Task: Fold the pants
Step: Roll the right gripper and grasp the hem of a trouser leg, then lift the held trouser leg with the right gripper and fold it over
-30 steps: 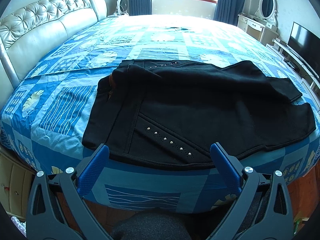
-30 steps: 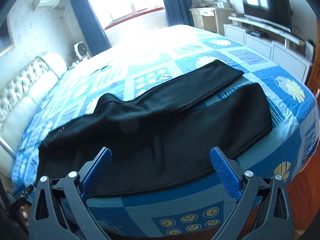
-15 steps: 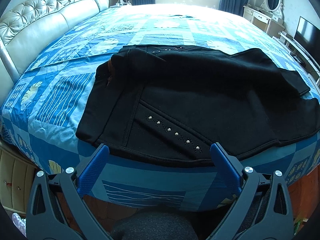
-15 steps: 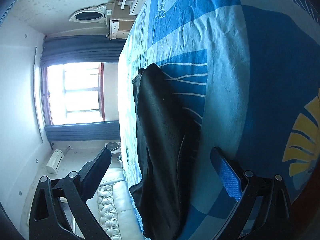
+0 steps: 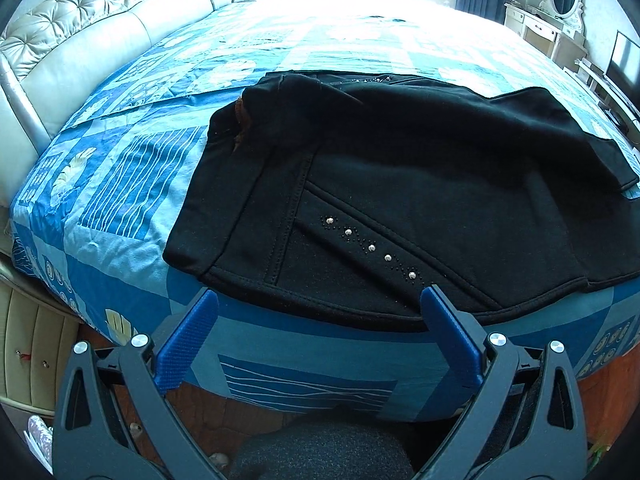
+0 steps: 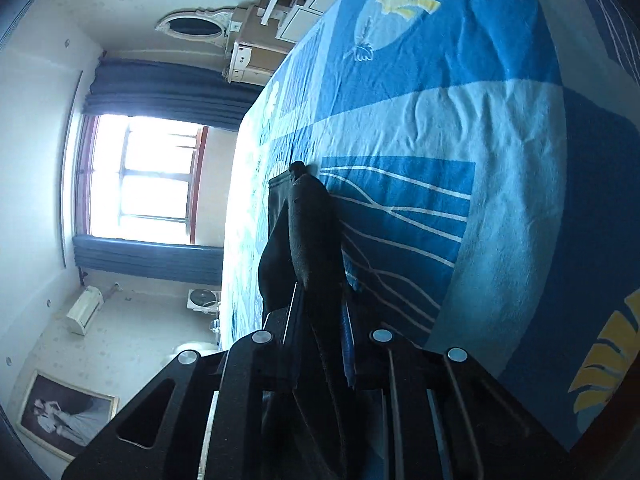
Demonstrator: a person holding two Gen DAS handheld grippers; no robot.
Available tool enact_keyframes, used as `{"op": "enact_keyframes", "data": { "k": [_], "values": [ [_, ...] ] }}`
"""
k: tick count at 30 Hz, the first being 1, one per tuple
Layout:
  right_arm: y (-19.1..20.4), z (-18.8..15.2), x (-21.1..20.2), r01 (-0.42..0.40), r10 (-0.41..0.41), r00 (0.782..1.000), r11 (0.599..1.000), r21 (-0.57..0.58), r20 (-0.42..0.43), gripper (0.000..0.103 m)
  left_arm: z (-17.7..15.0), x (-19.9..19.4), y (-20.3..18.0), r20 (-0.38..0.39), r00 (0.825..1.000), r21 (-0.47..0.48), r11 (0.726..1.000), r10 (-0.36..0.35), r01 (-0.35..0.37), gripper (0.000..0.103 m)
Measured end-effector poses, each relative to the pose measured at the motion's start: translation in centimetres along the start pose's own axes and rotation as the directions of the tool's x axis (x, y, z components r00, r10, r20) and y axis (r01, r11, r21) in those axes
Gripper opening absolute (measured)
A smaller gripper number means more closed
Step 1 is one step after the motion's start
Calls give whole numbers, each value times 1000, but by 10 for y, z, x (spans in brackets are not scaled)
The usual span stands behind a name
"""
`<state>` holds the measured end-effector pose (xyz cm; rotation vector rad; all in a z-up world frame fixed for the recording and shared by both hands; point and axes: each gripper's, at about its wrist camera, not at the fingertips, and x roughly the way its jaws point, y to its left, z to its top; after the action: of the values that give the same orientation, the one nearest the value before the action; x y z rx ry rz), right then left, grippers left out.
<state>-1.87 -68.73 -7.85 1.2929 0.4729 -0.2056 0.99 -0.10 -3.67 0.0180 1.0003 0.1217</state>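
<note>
Black pants (image 5: 400, 184) lie spread across the blue patterned bed (image 5: 120, 200), waistband to the left, studded pocket near the front edge. My left gripper (image 5: 319, 294) is open just short of the pants' near hem, with nothing between its blue pads. The right wrist view is rolled onto its side over the bed (image 6: 480, 120). There my right gripper (image 6: 320, 304) is closing its jaws, which stand almost together on a ridge of black pants (image 6: 312, 220) fabric pinched between them. Most of that gripper's pads are hidden by the cloth.
A tufted pale headboard (image 5: 80, 20) runs along the left. A white dresser with an oval mirror (image 5: 560, 8) and a TV (image 5: 624, 60) stand at the right. A nightstand (image 5: 24, 352) sits below the bed's left corner. A bright window (image 6: 148, 180) lies beyond the bed.
My right gripper rolled onto its side, came down to the pants' edge, and its wide jaws closed on the black fabric. My left gripper sank slightly toward the near hem, still open.
</note>
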Motion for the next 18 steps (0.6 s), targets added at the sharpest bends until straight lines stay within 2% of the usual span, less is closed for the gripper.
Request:
{"op": "enact_keyframes", "data": {
  "k": [2, 3, 4, 5, 6, 7, 8, 9, 11, 12, 13, 15, 18],
  "values": [
    [20, -2, -14, 89, -81, 995, 985, -146, 63, 16, 1, 3, -1, -7, 1000, -1, 1000, -1, 1, 101],
    [31, -4, -20, 166, -142, 983, 958, -235, 114, 16, 1, 4, -1, -12, 1000, -2, 1000, -2, 1, 101],
    [43, -7, -24, 246, -198, 965, 912, -329, 172, 16, 2, 5, -2, -14, 1000, -2, 1000, -2, 2, 101],
    [54, -13, -24, 325, -250, 942, 848, -418, 224, 16, 2, 5, -3, -12, 1000, -1, 1000, -4, 4, 101],
    [59, -19, -21, 388, -297, 920, 783, -487, 257, 16, 2, 5, -3, -9, 1000, 0, 1000, -5, 5, 101],
    [58, -21, -16, 418, -331, 908, 746, -519, 256, 17, 3, 5, -4, -5, 1000, 2, 1000, -4, 4, 101],
    [48, -17, -14, 411, -345, 911, 760, -504, 224, 18, 3, 5, -4, -2, 1000, 5, 1000, -5, 5, 101],
    [35, -10, -14, 378, -333, 926, 808, -453, 179, 20, 4, 5, -4, -2, 1000, 6, 1000, -5, 5, 101],
    [-4, 2, -21, 280, -262, 960, 920, -276, 102, 22, 4, 6, -4, -1, 1000, 3, 1000, -8, 8, 101],
    [-21, 8, -25, 233, -221, 971, 957, -172, 88, 27, 4, 6, -3, -2, 1000, 2, 1000, -8, 8, 101],
    [-34, 12, -27, 204, -197, 976, 975, -85, 89, 31, 5, 6, -3, -1, 1000, 1, 1000, -7, 7, 101],
    [-54, 20, -31, 156, -160, 982, 987, 44, 96, 31, 5, 7, -1, -2, 1000, -2, 1000, -9, 9, 101],
    [-71, 30, -27, 94, -105, 992, 983, 157, 64, 32, 4, 8, 1, -6, 1000, -4, 1000, -7, 7, 101]
  ]
}}
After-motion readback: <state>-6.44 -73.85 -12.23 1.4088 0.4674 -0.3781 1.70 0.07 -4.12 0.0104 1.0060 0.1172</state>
